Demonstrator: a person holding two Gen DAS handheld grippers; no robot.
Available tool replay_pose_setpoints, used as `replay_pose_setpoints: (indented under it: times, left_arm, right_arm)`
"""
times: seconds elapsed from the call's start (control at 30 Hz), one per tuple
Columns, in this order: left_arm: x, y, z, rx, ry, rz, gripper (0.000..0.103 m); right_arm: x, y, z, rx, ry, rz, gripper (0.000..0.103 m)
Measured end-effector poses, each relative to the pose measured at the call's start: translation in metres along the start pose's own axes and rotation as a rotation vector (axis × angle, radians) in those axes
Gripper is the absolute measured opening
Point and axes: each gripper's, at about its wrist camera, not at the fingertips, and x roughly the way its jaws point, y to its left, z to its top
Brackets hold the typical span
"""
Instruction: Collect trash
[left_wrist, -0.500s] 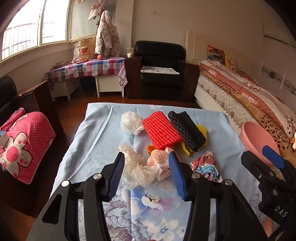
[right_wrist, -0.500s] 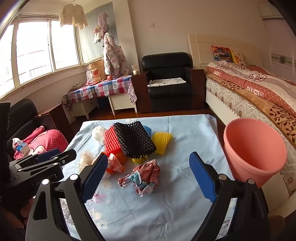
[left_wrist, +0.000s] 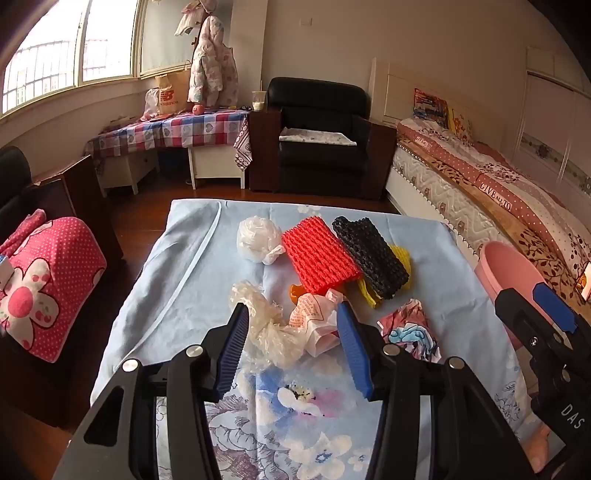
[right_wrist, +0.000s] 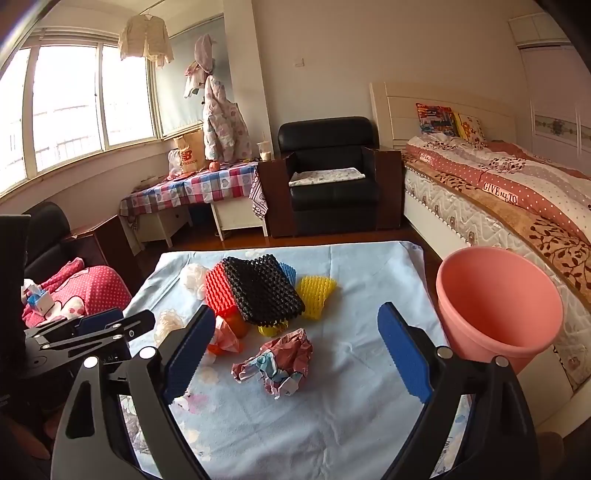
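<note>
The left gripper (left_wrist: 291, 347) is open. Its two blue ribbed pads sit on either side of a crinkly clear plastic bag (left_wrist: 267, 332) and a soft white wrapper with red print (left_wrist: 314, 317). I cannot tell if the pads touch them. The right gripper (right_wrist: 295, 354) is open wide, and nothing is between its pads. Just past it lies a crumpled paper ball (right_wrist: 277, 363), pink and blue with sharp folds, near the middle of the table (right_wrist: 369, 406). The table wears a light blue cloth with big flowers at the near edge.

Toward the far edge lies a pile of bumpy foam nets. The red net (left_wrist: 319, 256) is a flat ribbed sleeve. The black net (left_wrist: 371, 256) lies beside it and partly on a yellow net (right_wrist: 316, 290). A small blue net (right_wrist: 288, 271) peeks out behind the black one. A round white plastic ball (left_wrist: 255, 238) sits left of the red net. Something orange (right_wrist: 238, 325) peeks out from under the pile.

A smooth round pink bucket (right_wrist: 498, 306) stands just off the table's right edge, beside the bed (right_wrist: 498, 206).
</note>
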Motion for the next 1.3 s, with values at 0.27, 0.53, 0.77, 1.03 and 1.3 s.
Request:
replay_pose_setpoints:
  times: [0.27,0.53,0.77,1.03,1.3]
  left_arm:
    - [0.008,-0.002,-0.001,0.002,0.016,-0.004,0.049]
    - [0.007,0.002,-0.003,-0.011,0.015,-0.001,0.049]
    - [0.009,0.005,-0.004,-0.02,0.03,0.006,0.05]
    - [0.015,0.007,-0.008,-0.023,0.05,0.009,0.05]
    - [0.015,0.008,-0.009,-0.024,0.051,0.009,0.051]
  right_arm:
    - [-0.003,-0.006,-0.001,0.012,-0.006,-0.011,0.09]
    - [-0.003,-0.013,-0.003,0.033,-0.008,-0.011,0.09]
    - [0.001,-0.013,-0.006,0.03,0.005,-0.003,0.09]
    - [0.005,-0.013,-0.01,0.037,0.02,0.0,0.09]
    - [0.007,-0.011,-0.011,0.027,0.023,0.002,0.09]
